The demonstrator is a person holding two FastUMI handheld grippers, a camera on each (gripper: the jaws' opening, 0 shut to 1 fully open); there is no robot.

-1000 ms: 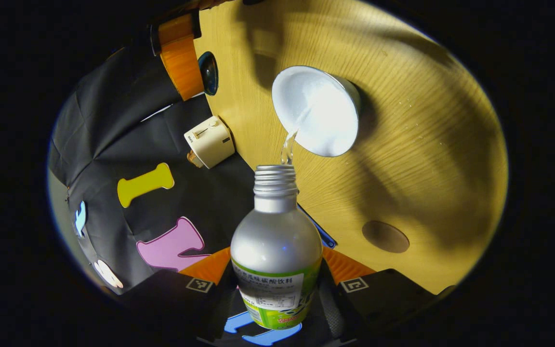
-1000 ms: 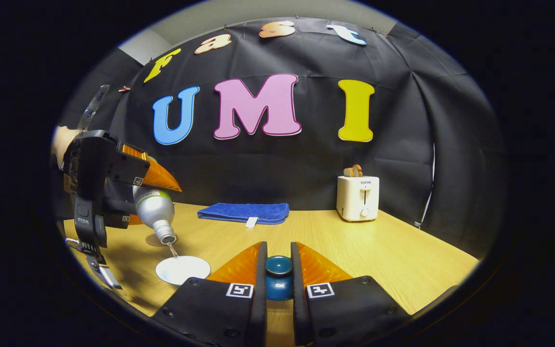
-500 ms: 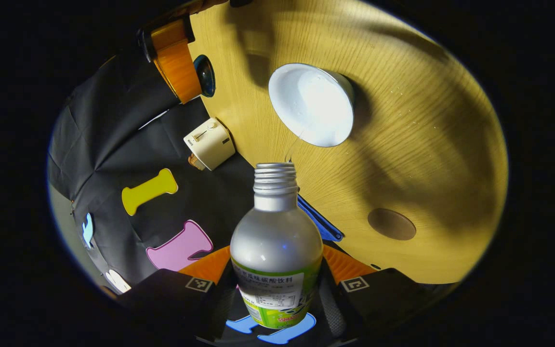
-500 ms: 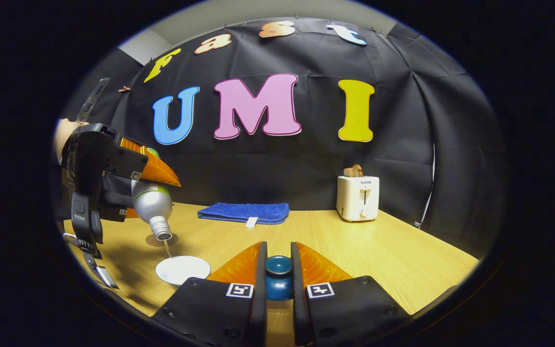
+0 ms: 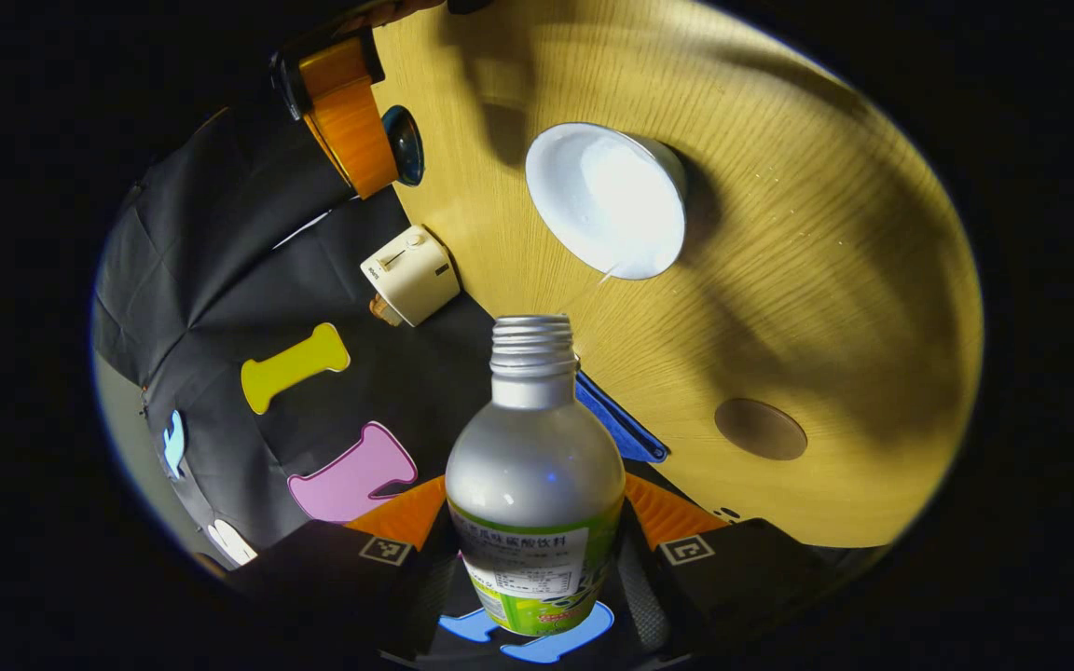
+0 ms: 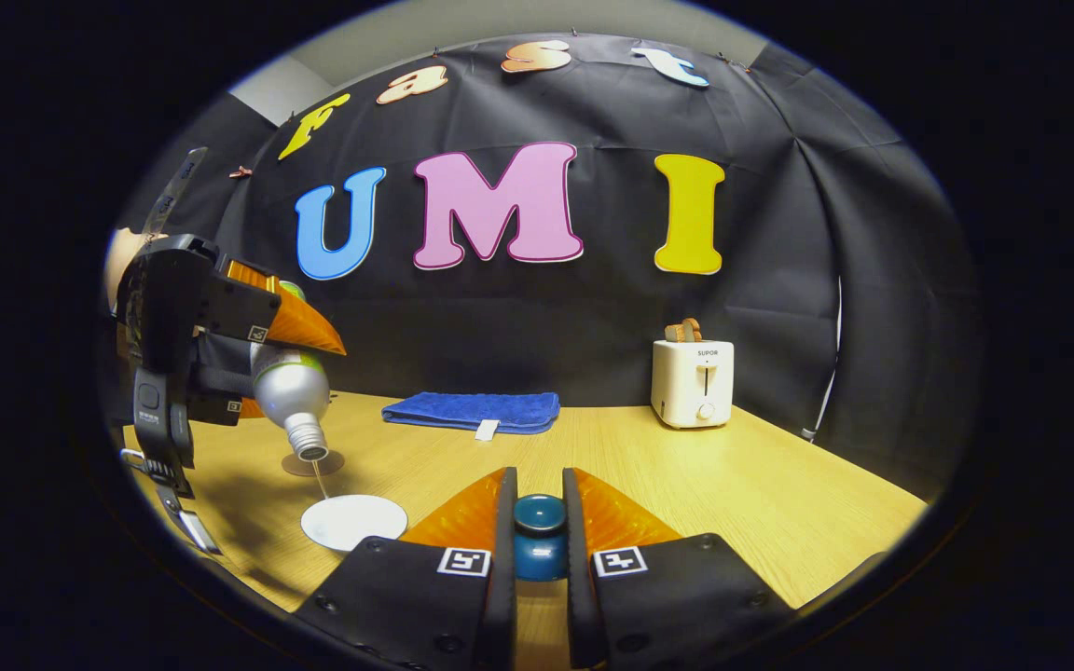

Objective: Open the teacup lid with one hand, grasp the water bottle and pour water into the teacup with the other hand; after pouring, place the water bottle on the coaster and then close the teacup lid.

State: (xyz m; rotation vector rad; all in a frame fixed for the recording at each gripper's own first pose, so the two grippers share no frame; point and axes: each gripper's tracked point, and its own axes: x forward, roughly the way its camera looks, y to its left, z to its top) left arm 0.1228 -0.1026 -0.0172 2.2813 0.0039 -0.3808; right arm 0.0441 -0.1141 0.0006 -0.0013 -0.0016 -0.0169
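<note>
Left tool (image 5: 535, 522): both orange fingers are pressing on the sides of one silver water bottle (image 5: 534, 485) with a green label, at bottom centre of the left gripper view. In the right gripper view the same tool (image 6: 290, 340) is showing at the left edge, and the bottle (image 6: 292, 396) is tilting neck-down above the surface (image 6: 686, 475). A thin thread of water is running from its open mouth to the teacup (image 6: 353, 521) below.

Teacup (image 5: 607, 200): one, white, lid off, sitting on the surface at upper centre of the left gripper view.

Right tool (image 6: 539, 527): fingers are clamping one dark blue teacup lid (image 6: 539, 534) at bottom centre of the right gripper view, held above the surface. In the left gripper view this tool (image 5: 351, 121) and the lid (image 5: 404, 144) are sitting at upper left.

Coaster (image 5: 760, 429): one brown round disc, bare, lower right of the teacup, well apart from it.

Also counted: one white toaster (image 6: 694, 381) right of centre, one folded blue towel (image 6: 472, 411) at centre.
</note>
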